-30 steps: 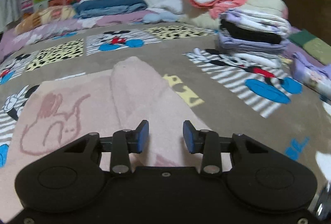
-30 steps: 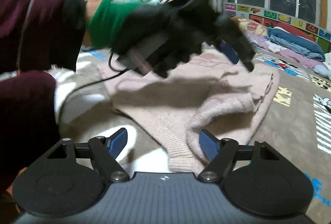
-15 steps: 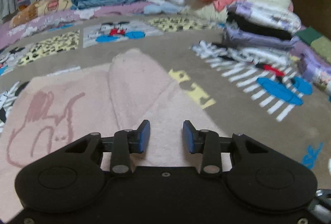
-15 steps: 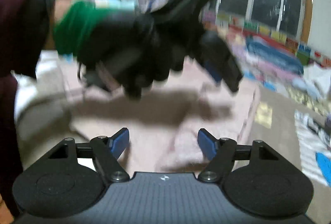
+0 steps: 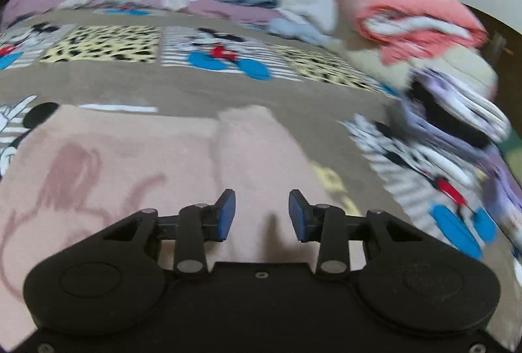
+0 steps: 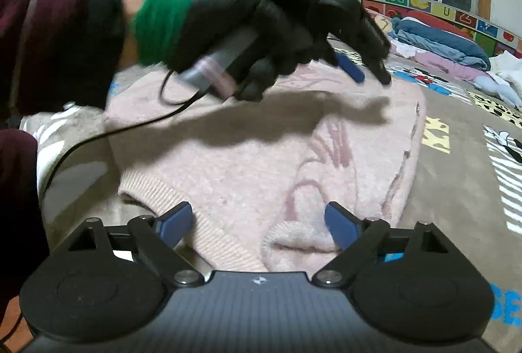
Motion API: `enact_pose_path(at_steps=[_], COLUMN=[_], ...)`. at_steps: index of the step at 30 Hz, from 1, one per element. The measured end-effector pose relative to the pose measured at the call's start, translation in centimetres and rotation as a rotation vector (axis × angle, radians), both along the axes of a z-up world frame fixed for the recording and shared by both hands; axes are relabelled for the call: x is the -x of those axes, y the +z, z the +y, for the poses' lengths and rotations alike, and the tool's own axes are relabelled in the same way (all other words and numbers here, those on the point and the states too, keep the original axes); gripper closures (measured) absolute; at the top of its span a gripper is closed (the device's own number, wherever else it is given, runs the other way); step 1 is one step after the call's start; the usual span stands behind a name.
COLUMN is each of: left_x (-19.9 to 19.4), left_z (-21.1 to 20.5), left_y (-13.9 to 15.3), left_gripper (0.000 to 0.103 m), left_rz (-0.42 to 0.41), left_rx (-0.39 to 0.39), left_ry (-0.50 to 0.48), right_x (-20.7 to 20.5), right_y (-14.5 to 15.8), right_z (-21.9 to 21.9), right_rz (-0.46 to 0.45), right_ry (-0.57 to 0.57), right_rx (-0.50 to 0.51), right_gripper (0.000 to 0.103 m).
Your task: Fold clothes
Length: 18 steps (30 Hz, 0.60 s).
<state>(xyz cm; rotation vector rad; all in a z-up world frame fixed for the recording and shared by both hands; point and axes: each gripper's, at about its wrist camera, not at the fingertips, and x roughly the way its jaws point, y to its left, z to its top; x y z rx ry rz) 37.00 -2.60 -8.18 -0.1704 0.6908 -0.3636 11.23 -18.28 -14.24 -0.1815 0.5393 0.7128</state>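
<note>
We see a pink sweater [image 6: 248, 157] spread flat on a brown cartoon-print blanket [image 6: 456, 176], filling the near middle of the scene. A darker pink drawing is knitted into its front, and one sleeve [image 5: 257, 150] lies folded over the body, its cuff [image 6: 293, 238] curled up at the near edge by the ribbed hem.

Our right gripper [image 6: 257, 222] sits low over that near edge. Its jaws are opening, and the hem and cuff lie between them without being pinched; the blue pads do not press on the knit.

Our left gripper [image 5: 259, 212] hangs above the sweater farther out, held in a black-gloved hand [image 6: 257, 26] with a green cuff and a maroon sleeve behind it. Its jaws stand partly apart with nothing between them, clear of the fabric, and its shadow falls across the sweater. A black cable [image 6: 107, 131] trails from it toward the near left.

To the far right we see a stack of folded clothes [image 5: 456, 111] topped by a coral blanket [image 5: 414, 23]. More bedding lies along the far edge under a window.
</note>
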Motion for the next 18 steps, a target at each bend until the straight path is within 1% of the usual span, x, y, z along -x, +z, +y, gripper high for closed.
enact_pose_path(at_steps=[2, 4, 7, 10, 11, 14, 16, 17, 18], left_x=[-2.5, -4.8, -7.8, -10.1, -10.7, -12.2, -12.5, -12.6, -12.6], left_z=[0.5, 1.2, 2.7, 3.3, 3.4, 3.5, 3.5, 3.3, 2.9], left_y=[-0.5, -1.1, -2.2, -3.2, -3.5, -4.2, -4.8, -5.0, -5.0], left_gripper=[0.068, 0.068, 0.068, 0.068, 0.068, 0.068, 0.068, 0.074, 0.087], left_rz=[0.040, 0.081, 0.150, 0.201, 0.216, 0.250, 0.259, 0.254, 0.251], left_rx=[0.031, 0.084, 0.241, 0.356, 0.381, 0.434, 0.443, 0.434, 0.409], left_ry=[0.047, 0.098, 0.161, 0.200, 0.210, 0.210, 0.206, 0.198, 0.181], right_x=[-0.1, -0.1, -0.4, -0.6, -0.6, -1.0, -1.3, -1.3, -1.4], right_y=[0.1, 0.2, 0.2, 0.1, 0.2, 0.0, 0.0, 0.0, 0.0], right_z=[-0.1, -0.3, -0.5, -0.7, -0.8, -1.0, -1.0, -1.0, -1.0], right_rz=[0.005, 0.011, 0.019, 0.026, 0.029, 0.036, 0.041, 0.042, 0.043], right_ry=[0.003, 0.006, 0.011, 0.018, 0.020, 0.028, 0.032, 0.034, 0.036], right_rx=[-0.012, -0.024, -0.040, -0.055, -0.062, -0.078, -0.087, -0.090, -0.092], right_gripper=[0.014, 0.014, 0.014, 0.013, 0.013, 0.011, 0.010, 0.010, 0.009])
